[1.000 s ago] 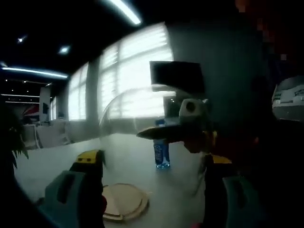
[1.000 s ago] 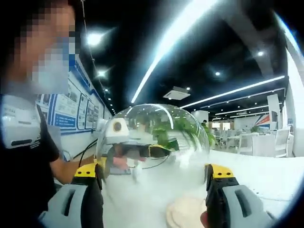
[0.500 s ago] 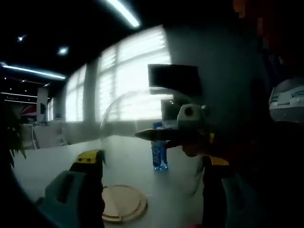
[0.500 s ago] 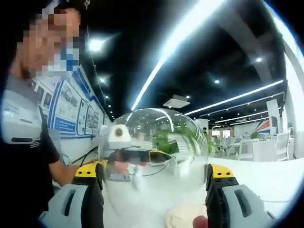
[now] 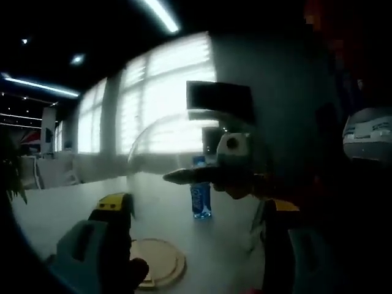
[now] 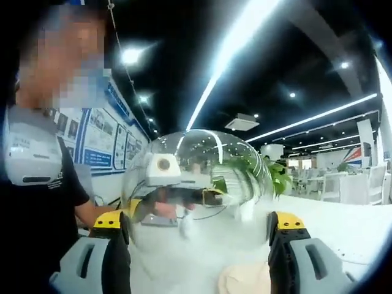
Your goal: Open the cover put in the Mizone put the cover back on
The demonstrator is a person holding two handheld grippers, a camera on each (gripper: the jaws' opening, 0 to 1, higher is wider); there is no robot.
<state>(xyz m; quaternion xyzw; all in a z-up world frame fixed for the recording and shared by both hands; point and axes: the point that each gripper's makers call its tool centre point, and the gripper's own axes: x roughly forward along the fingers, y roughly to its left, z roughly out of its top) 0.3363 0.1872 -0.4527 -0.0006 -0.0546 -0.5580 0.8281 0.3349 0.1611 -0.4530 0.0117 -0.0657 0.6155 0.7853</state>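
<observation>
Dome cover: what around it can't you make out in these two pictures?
- Left gripper view: the label on the bottle is too small and dim to read.
- Right gripper view: the wooden base is cut off by the bottom edge.
- Right gripper view: the lower rim of the clear cover is blurred against the pale table.

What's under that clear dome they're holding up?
Nothing is inside the lifted clear dome. Below it on the white table lies a round wooden base, partly hidden by the tongs. The blue bottle stands farther back.

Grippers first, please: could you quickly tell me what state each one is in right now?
Left gripper: shut on the clear dome cover.
Right gripper: shut on the same clear dome cover.
</observation>
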